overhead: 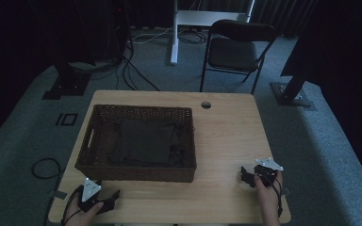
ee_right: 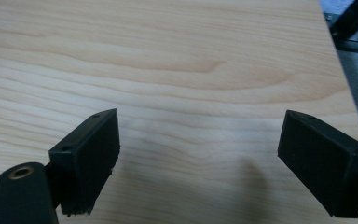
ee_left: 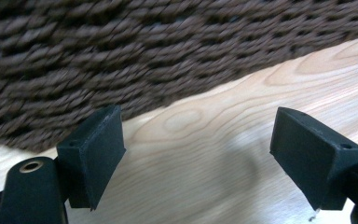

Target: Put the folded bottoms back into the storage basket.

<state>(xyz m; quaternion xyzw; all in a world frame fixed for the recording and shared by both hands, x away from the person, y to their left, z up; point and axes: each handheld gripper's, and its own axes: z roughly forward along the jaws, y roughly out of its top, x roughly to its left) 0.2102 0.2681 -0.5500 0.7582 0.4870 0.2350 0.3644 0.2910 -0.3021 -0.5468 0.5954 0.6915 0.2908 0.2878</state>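
Observation:
A dark brown woven basket (overhead: 90,141) stands on the left half of the wooden table (overhead: 226,136), with a dark folded cloth (overhead: 143,141) lying inside it. My left gripper (overhead: 107,197) rests near the front left corner, just in front of the basket's near wall (ee_left: 121,56). Its jaws stand wide apart with bare wood between them; the left gripper (ee_left: 196,158) is open. My right gripper (overhead: 250,176) sits near the front right edge, also open, with nothing between its jaws (ee_right: 198,163).
A round cable hole (overhead: 206,104) is at the table's far edge. Behind the table stand a black folding chair (overhead: 233,49) and a white desk leg (overhead: 174,33). Cables lie on the grey carpet. The table's right edge (ee_right: 340,70) is close to my right gripper.

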